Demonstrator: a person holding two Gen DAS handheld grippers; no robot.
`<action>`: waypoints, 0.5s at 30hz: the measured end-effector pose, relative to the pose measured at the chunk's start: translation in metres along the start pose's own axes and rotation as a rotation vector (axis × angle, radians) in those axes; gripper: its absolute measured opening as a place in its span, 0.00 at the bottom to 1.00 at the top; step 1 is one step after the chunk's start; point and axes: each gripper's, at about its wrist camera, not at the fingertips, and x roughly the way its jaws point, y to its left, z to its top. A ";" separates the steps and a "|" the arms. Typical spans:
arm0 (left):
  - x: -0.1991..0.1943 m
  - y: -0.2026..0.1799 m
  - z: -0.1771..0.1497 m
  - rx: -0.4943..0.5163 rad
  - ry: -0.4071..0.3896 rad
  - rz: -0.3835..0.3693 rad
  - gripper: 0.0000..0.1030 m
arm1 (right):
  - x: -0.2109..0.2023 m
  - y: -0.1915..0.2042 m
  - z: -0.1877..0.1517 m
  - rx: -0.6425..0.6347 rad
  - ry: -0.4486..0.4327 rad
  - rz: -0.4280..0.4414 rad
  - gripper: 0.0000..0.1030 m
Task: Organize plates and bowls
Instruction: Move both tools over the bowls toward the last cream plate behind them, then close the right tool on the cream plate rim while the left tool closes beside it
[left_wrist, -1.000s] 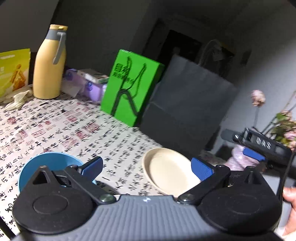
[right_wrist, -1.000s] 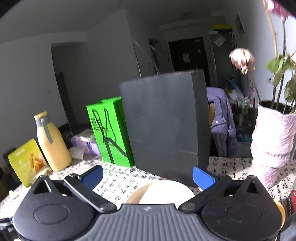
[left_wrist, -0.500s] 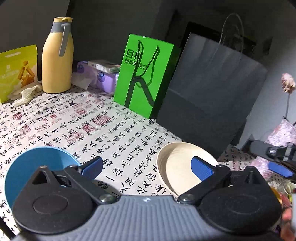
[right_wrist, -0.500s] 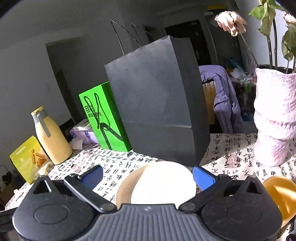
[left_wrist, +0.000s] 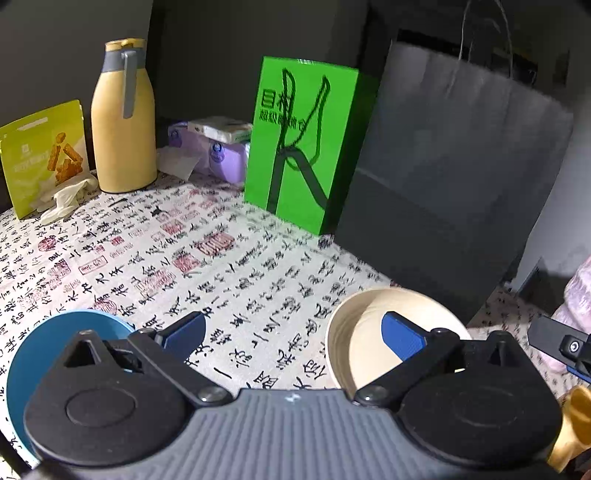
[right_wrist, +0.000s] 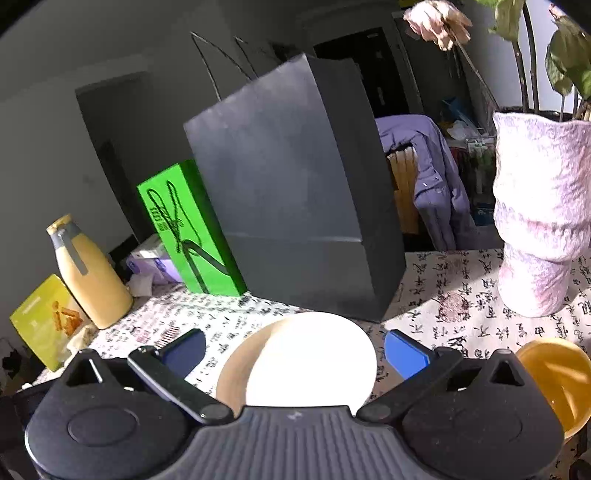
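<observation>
clearly, both tools are empty and spread wide: the left gripper (left_wrist: 293, 336) holds nothing, its blue pads well apart above the printed cloth, and the right gripper (right_wrist: 295, 349) is equally wide with nothing between its pads. the cream plate (left_wrist: 373, 332) lies flat on the surface (left_wrist: 221, 258), near the foot of the dark paper bag (left_wrist: 454, 184), and in the right wrist view it sits almost centred between the right gripper's pads, glaring white in sunlight. the blue bowl (left_wrist: 40, 343) rests at the near left, partly hidden under the left gripper's body, and a yellow bowl (right_wrist: 554, 369) sits at the right, close to the pink vase (right_wrist: 539, 221).

the step in hand looks like an approach to the cream plate, probably with the right gripper, since that one is squared up to it. to do it well, i would come in low and tilt so one pad goes over the near rim and the other under its lip; a flat plate offers no other hold. the glare hides the rim's edge, so close slowly. keep clear of the paper bag just behind, and of the vase, which looks top-heavy. whether the plate should be stacked with the bowls or set apart cannot be told yet.
</observation>
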 end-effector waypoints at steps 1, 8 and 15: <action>0.004 -0.002 0.000 0.008 0.019 0.004 1.00 | 0.003 -0.001 -0.001 -0.001 0.006 -0.009 1.00; 0.026 -0.008 -0.004 0.018 0.108 0.059 1.00 | 0.027 -0.005 -0.008 -0.018 0.068 -0.080 1.00; 0.048 -0.008 -0.007 -0.026 0.196 0.113 1.00 | 0.049 -0.010 -0.017 -0.027 0.135 -0.126 0.99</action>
